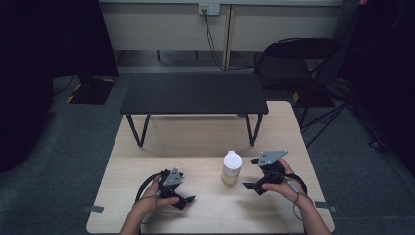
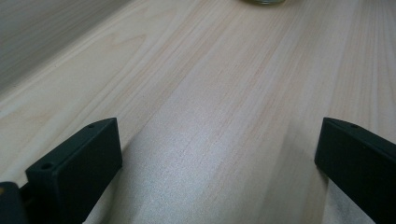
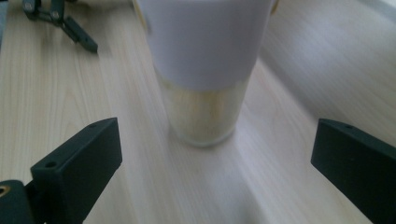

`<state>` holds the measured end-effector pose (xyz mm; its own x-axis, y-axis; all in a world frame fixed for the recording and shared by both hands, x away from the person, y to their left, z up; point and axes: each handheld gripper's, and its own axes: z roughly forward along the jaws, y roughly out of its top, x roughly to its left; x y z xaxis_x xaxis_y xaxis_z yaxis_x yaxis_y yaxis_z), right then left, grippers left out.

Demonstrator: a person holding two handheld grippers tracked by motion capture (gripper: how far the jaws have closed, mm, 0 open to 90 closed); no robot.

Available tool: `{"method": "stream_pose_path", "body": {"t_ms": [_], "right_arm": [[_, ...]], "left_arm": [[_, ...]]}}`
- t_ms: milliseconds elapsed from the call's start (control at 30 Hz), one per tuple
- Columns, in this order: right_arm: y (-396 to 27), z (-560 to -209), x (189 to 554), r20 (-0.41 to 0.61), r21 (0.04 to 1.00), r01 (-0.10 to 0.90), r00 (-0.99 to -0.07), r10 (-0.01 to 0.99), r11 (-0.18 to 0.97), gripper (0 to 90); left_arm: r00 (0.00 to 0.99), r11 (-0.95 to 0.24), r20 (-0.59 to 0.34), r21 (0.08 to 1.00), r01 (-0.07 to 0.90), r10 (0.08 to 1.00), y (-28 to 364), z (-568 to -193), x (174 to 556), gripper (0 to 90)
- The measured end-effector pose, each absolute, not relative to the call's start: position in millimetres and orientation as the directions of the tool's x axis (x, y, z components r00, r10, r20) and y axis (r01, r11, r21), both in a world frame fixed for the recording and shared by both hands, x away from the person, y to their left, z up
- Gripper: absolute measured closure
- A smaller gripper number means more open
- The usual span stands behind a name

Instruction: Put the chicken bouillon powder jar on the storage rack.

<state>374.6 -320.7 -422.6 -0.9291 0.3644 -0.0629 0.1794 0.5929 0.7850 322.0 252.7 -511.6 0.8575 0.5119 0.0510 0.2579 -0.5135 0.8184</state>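
while the bottle [image 1: 231, 168] stands upright on the pale wooden table [image 1: 205, 142], a low black bench [image 1: 194, 94] sits on the table's far part, well behind the bottle, and a black folding chair [image 1: 293, 63] stands on the grey floor beyond the bench, off to the right. nothing lies between the bottle and either claw. the bottle is a clear cylinder with a white label band round its upper body and a white cap (its lower part holds something pale yellow, though what it is cannot be told). the right gripper [image 1: 253, 186], held in the person's right hand [image 1: 281, 183], hovers just right of the bottle with its jaws spread wide and holding nothing. the left gripper [image 1: 186, 200], in the left hand [image 1: 152, 196], rests near the table's front edge, left of the bottle and apart from it, jaws likewise spread and bare. from the right gripper view the bottle [image 3: 203, 70] is close and blurred, centred beyond the two black jaws and not touching them, with the left gripper [image 3: 60, 21] beyond it at the upper left. along the left gripper view, bare wood grain runs between the jaws, and a sliver of the bottle's base [image 2: 264, 2] shows at the top edge.
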Motion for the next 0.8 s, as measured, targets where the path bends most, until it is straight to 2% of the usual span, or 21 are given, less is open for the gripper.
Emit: {"method": "stream_pose_path", "body": {"t_ms": [433, 567, 800], "right_arm": [[-295.8, -439.9, 401.4, -0.024, 0.837, 0.158, -0.946, 0.324, 0.523, 3.6], [-290.4, -444.0, 408.9, -0.02, 0.844, 0.146, -0.953, 0.302, 0.516, 12.4], [-288.4, -446.9, 412.0, -0.047, 0.846, 0.106, -0.961, 0.272, 0.523, 22.6]], "left_arm": [[0.858, -0.513, 0.051, 0.819, 0.258, 0.512, 252.9, -511.7, 321.9, 0.0], [0.86, -0.513, 0.051, 0.82, 0.255, 0.508, 253.7, -512.0, 322.5, 0.0], [0.86, -0.513, 0.051, 0.82, 0.254, 0.507, 253.9, -512.1, 322.7, 0.0]]}}
